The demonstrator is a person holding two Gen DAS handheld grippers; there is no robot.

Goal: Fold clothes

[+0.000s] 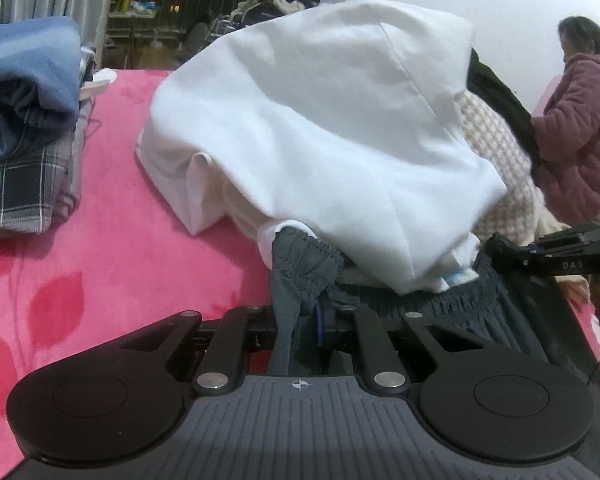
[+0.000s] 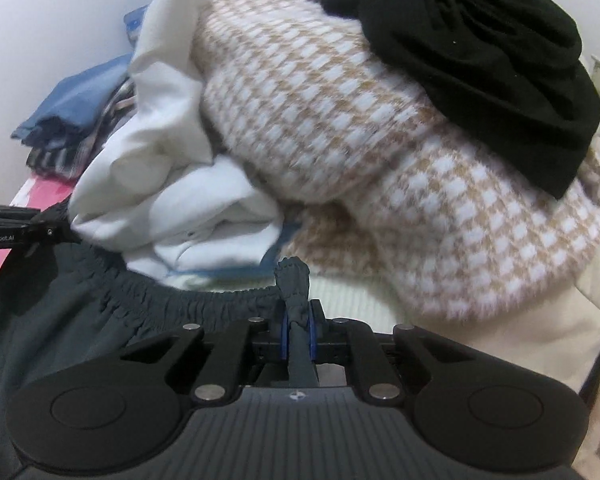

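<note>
Both tools grip the elastic waistband of a dark grey garment, seemingly trousers or shorts. The left tool [image 1: 300, 320] is closed on a bunched corner of the waistband [image 1: 304, 268]; the right tool [image 2: 298, 330] pinches the other end between its blue pads [image 2: 284, 334]. The band stretches between them, gathered and puckered, with the dark cloth falling away below.

The step in hand looks like holding the garment [image 2: 48, 320] up by its waist, either to draw it out from the pile or to spread it for a fold. The next move calls for keeping both pinches firm and the band taut and level, so the cloth hangs straight.

The garment sits at the near edge of a heap on a pink bed [image 1: 120, 248]: a white top [image 1: 312, 120] lies partly over the waistband, with a checked knit [image 2: 360, 140] and a black piece [image 2: 480, 60] behind. A folded stack [image 1: 24, 120] lies to the left.
</note>
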